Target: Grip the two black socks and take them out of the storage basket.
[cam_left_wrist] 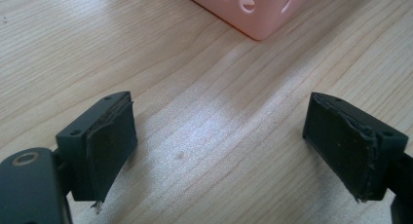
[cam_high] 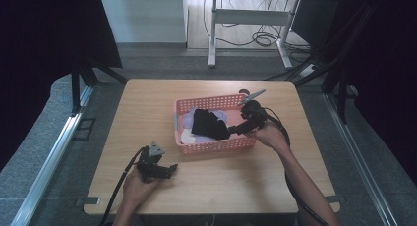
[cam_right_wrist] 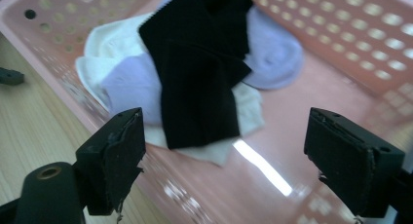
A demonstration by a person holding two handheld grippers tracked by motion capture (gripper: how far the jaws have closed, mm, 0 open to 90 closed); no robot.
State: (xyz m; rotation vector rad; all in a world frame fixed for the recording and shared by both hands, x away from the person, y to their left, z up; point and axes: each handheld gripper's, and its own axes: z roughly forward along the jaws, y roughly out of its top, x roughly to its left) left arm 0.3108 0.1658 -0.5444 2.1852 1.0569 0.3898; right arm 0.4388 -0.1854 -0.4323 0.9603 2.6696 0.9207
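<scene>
Right of centre in the high view, the right tongs (cam_high: 235, 130) hovered wide open and empty over the pink perforated plastic basket (cam_high: 206, 104), where black, lilac and white cloths (cam_right_wrist: 195, 73) lay piled, none picked yet; left tongs (cam_high: 170, 170) rested open, empty, on the wooden table (cam_high: 147, 103).

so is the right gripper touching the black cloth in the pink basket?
Apart. Right gripper view: right gripper open, bare pink perforated plastic basket floor between jaws; black cloth beyond them.
</scene>
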